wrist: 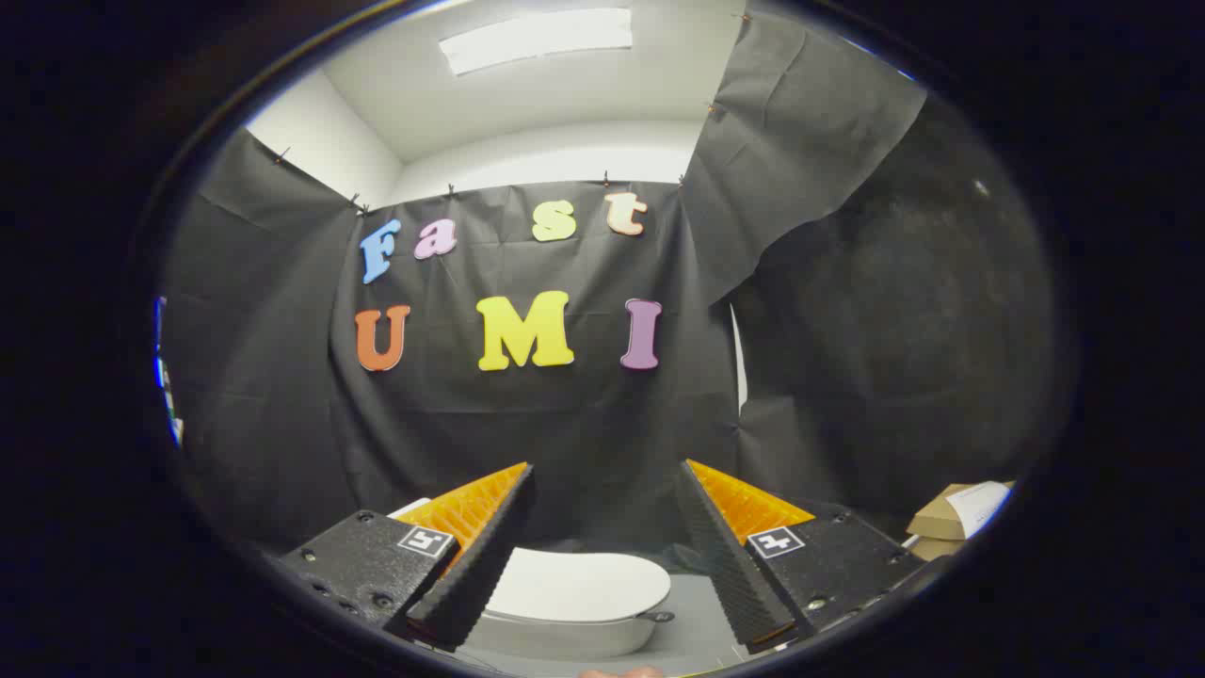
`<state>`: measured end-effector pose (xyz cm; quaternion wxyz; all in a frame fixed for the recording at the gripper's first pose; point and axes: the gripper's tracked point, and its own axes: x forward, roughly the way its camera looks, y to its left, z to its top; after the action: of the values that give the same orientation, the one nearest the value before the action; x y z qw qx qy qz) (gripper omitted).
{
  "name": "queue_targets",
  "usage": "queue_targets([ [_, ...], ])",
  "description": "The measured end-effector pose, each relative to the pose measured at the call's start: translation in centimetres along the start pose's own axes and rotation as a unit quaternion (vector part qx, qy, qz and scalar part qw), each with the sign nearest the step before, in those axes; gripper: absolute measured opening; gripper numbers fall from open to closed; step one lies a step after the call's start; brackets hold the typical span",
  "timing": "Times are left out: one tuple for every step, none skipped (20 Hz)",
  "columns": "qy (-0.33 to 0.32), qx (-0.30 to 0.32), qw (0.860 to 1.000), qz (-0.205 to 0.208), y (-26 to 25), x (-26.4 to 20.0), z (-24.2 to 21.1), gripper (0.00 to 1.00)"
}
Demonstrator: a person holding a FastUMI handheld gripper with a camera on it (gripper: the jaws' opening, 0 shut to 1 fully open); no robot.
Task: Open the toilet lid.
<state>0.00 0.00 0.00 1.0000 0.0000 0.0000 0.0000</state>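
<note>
Gripper [605,471] jaws apart, empty; toilet lid [574,584] down, between fingers.

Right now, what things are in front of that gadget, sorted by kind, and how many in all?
White oval toilet with closed lid: 1
Brown cardboard box: 1
Hand-held gripper, fingers open above the toilet: 1
Total: 3

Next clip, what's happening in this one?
A person is holding the tongs above a small white toilet in a black-cloth booth. The tongs are open, gripping nothing, and the toilet's lid sits below and between the two fingers, closed. Nothing touches the lid, so the opening hasn't started. A cardboard box sits off to the right.
</note>
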Motion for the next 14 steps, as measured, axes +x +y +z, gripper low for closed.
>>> queue_targets([
  [0.002,0.0,1.0,0.0,0.1,0.0,-0.1,0.98],
  [0.005,-0.001,1.0,-0.001,0.0,0.1,-0.3,0.98],
  [0.009,-0.004,1.0,-0.003,-0.1,0.1,-0.5,0.98],
  [0.015,-0.008,1.0,-0.007,-0.2,0.2,-0.7,0.98],
  [0.019,-0.014,1.0,-0.011,-0.4,0.2,-0.9,0.99],
  [0.021,-0.018,1.0,-0.014,-0.6,0.2,-0.8,0.99],
  [0.023,-0.022,0.999,-0.018,-0.8,0.3,-0.8,0.99],
  [0.031,-0.026,0.999,-0.022,-0.9,0.4,-1.1,0.98],
  [0.038,-0.027,0.999,-0.023,-1.0,0.4,-1.4,0.99],
  [0.046,-0.026,0.998,-0.022,-0.9,0.4,-1.6,0.99],
  [0.056,-0.025,0.998,-0.023,-0.9,0.4,-1.9,0.99],
  [0.067,-0.026,0.997,-0.023,-1.1,0.5,-2.5,0.99],
  [0.077,-0.028,0.996,-0.024,-1.1,0.6,-3.0,0.99],
  [0.084,-0.031,0.996,-0.025,-1.2,0.7,-3.3,0.99],
])
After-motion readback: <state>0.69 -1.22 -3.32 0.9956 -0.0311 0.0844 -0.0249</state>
